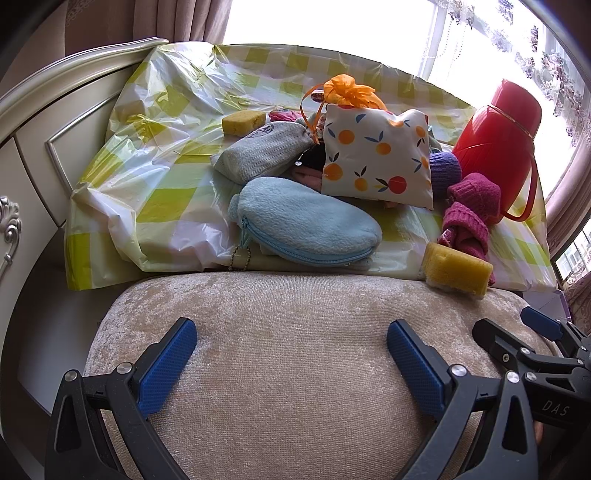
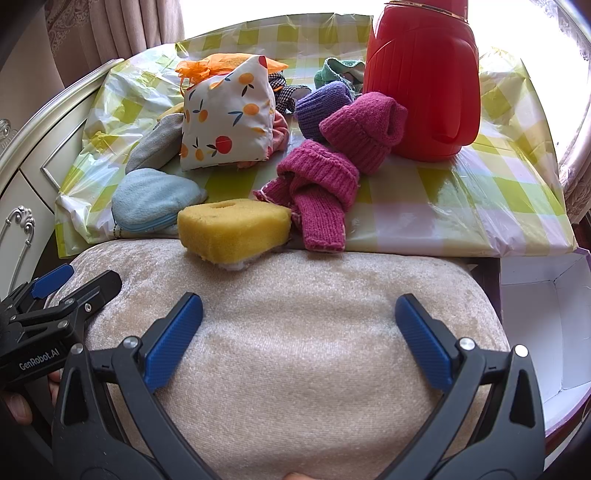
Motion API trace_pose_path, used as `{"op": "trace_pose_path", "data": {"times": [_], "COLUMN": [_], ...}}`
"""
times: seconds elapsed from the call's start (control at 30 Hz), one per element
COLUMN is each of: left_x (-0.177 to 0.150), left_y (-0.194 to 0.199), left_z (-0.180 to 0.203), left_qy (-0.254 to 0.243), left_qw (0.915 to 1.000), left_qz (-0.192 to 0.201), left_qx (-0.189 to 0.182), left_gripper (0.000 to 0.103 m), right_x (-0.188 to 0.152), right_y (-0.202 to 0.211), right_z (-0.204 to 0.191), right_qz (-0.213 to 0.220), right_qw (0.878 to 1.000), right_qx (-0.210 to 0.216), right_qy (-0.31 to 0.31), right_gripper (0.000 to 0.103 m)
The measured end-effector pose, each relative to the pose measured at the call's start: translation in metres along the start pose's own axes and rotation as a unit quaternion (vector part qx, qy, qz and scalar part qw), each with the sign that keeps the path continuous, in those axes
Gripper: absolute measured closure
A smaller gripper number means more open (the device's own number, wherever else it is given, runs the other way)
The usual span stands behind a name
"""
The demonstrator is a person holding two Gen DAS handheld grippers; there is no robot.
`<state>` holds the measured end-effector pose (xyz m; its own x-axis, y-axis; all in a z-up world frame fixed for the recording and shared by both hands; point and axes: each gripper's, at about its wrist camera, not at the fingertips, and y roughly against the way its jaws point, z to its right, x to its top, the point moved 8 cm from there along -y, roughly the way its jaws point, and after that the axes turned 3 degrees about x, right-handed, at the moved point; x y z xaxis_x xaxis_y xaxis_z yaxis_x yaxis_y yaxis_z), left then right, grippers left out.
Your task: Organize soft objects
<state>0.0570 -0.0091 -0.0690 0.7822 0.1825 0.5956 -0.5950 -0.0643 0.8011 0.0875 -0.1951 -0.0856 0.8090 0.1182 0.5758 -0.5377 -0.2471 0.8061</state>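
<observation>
Blown-out window (image 1: 325, 22) backlight, fisheye edge warp.

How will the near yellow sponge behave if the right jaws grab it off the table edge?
The yellow sponge looks porous and blocky, so it probably squashes under grip and weighs little. It overhangs the checked table cover onto the beige cushion, so a push may tip it off. Its rough surface likely won't slip.

Both wrist views look forward from low over a beige cushioned stool (image 1: 288, 354) toward the checked tablecloth (image 1: 159, 199). The left view sits further left and back; the right view sits closer. They share the orange-print pouch (image 2: 229, 114), yellow sponge (image 2: 232, 229) and red thermos (image 2: 421, 81).
</observation>
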Motion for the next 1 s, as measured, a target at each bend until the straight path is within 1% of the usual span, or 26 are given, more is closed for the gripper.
{"op": "trace_pose_path", "data": {"times": [0.67, 1.0], "left_x": [0.000, 0.010], "left_y": [0.000, -0.008], "left_z": [0.001, 0.001], "left_qy": [0.000, 0.011], "left_qw": [1.0000, 0.9998], "left_qz": [-0.001, -0.015], "left_qx": [0.001, 0.005], "left_gripper": [0.000, 0.000], "right_x": [0.000, 0.007], "right_y": [-0.001, -0.006], "right_z": [0.000, -0.002], "right_qz": [-0.001, -0.010], "right_qw": [1.000, 1.000], "right_qx": [-0.004, 0.005], "right_qy": [0.002, 0.002], "right_gripper": [0.000, 0.000]}}
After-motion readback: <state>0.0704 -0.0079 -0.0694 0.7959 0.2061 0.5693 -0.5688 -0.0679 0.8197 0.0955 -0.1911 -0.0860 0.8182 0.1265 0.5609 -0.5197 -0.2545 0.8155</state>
